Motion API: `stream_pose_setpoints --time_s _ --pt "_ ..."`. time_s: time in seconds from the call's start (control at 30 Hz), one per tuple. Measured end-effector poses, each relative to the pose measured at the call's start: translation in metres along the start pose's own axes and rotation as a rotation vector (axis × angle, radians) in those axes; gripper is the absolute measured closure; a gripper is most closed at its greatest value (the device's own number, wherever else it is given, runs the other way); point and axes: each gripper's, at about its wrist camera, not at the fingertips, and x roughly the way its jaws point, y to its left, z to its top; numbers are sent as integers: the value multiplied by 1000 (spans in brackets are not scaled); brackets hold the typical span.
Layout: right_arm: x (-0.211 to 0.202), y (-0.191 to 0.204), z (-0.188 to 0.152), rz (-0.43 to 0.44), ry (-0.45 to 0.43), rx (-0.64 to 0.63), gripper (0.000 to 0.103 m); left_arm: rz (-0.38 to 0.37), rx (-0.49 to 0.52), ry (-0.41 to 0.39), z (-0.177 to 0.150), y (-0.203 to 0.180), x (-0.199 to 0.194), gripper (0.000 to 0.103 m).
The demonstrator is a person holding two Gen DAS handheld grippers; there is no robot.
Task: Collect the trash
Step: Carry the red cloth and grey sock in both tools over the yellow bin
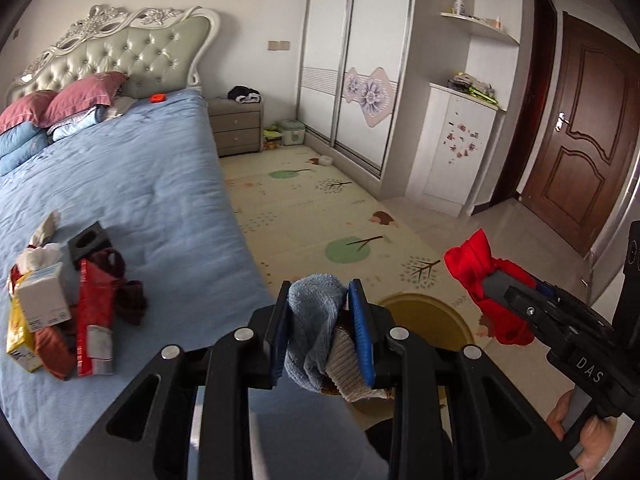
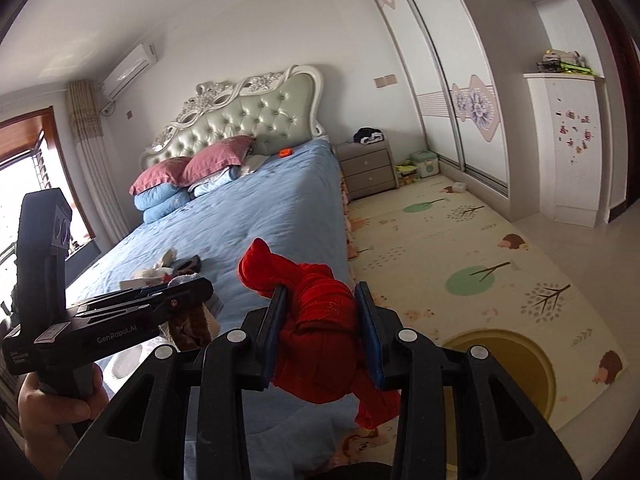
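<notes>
My left gripper [image 1: 320, 312] is shut on a light blue and beige sock [image 1: 316, 332] and holds it above the bed's edge. My right gripper [image 2: 322, 312] is shut on a red cloth [image 2: 320, 336]; it also shows in the left wrist view [image 1: 484, 284], held to the right over the floor. A pile of trash [image 1: 60, 304] lies on the blue bed [image 1: 160, 184] at the left: a white box, a yellow packet, a red wrapper, tissues, a dark red cloth and a black block. A round yellow bin [image 1: 424, 316] stands on the floor below the grippers; it also shows in the right wrist view [image 2: 516, 364].
A patterned play mat [image 1: 320, 208] covers the floor beside the bed. A grey nightstand [image 1: 236, 124], a sliding wardrobe [image 1: 352, 60], a white cabinet [image 1: 456, 152] and a brown door [image 1: 580, 128] line the far and right sides. Pillows [image 1: 72, 100] lie at the headboard.
</notes>
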Motion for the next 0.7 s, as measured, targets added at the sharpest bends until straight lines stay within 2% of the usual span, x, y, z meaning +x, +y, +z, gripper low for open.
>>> stream_pose_setpoints --time_s 0.13,0.33,0.5,0.7 --pt "-9 -52 -11 -100 12 68 68 -99 41 70 4 -43 46 74" --pt "-19 -108 -34 -201 51 148 67 -179 96 169 -2 -97 107 74" --pt "-11 -139 -49 -250 95 189 67 -232 103 265 -9 -127 152 74" --pt "4 -170 -59 -269 128 232 67 -249 81 343 -14 -141 195 74"
